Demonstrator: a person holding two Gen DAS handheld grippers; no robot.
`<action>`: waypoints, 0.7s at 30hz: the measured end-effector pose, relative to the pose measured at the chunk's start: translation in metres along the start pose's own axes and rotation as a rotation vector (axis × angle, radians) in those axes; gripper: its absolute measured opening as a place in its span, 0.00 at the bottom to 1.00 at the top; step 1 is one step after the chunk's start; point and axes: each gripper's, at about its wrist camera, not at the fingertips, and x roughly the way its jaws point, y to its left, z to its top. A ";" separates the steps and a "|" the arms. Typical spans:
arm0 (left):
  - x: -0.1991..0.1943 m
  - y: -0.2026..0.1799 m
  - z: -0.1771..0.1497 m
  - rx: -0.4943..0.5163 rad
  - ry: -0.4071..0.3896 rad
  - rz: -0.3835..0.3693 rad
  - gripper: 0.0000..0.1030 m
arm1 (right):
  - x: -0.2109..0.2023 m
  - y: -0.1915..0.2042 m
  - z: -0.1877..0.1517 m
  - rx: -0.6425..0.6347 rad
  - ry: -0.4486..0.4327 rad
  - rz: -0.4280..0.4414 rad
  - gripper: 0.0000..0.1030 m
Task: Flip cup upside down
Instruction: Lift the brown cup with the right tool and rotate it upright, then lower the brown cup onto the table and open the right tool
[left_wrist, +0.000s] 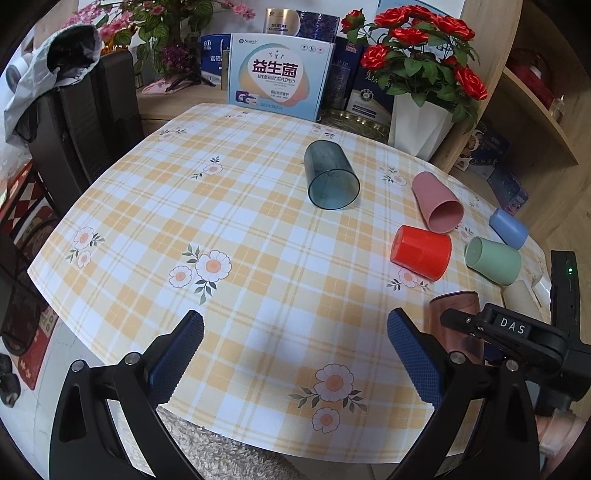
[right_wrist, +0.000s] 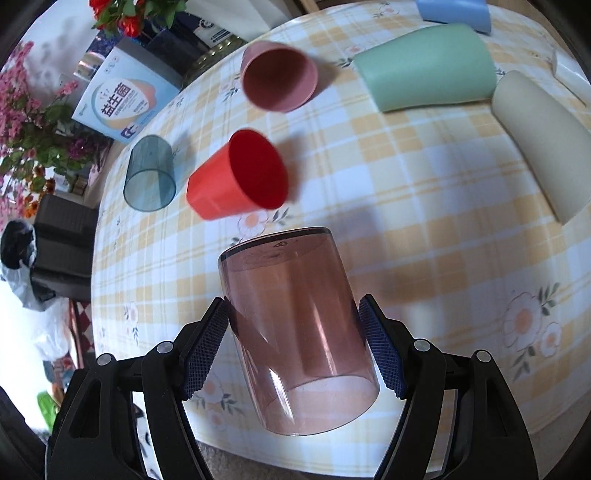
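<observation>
My right gripper (right_wrist: 293, 343) is shut on a clear pink-brown cup (right_wrist: 295, 328), its pads on both sides of the wall. The cup is tilted, its base pointing away and its open mouth toward the camera, above the checked tablecloth (right_wrist: 424, 206). In the left wrist view the same cup (left_wrist: 456, 314) shows at the right behind the right gripper's black body (left_wrist: 517, 332). My left gripper (left_wrist: 295, 354) is open and empty over the near part of the table.
Several cups lie on their sides: a clear teal one (left_wrist: 330, 181), pink (left_wrist: 436, 203), red (left_wrist: 421, 253), green (left_wrist: 493, 260), blue (left_wrist: 509, 228) and cream (right_wrist: 543, 144). Boxes (left_wrist: 279, 75) and a rose pot (left_wrist: 421, 125) stand at the table's far edge. A black chair (left_wrist: 81, 122) stands left.
</observation>
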 end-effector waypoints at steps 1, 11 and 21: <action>0.001 0.000 -0.001 0.000 0.003 0.004 0.94 | 0.001 0.001 -0.001 -0.008 0.003 -0.005 0.68; 0.007 -0.005 -0.008 -0.007 0.018 -0.009 0.94 | -0.007 0.002 -0.003 -0.038 -0.037 0.075 0.70; -0.001 -0.013 -0.009 0.002 0.006 -0.109 0.94 | -0.067 -0.027 -0.006 -0.071 -0.233 0.131 0.85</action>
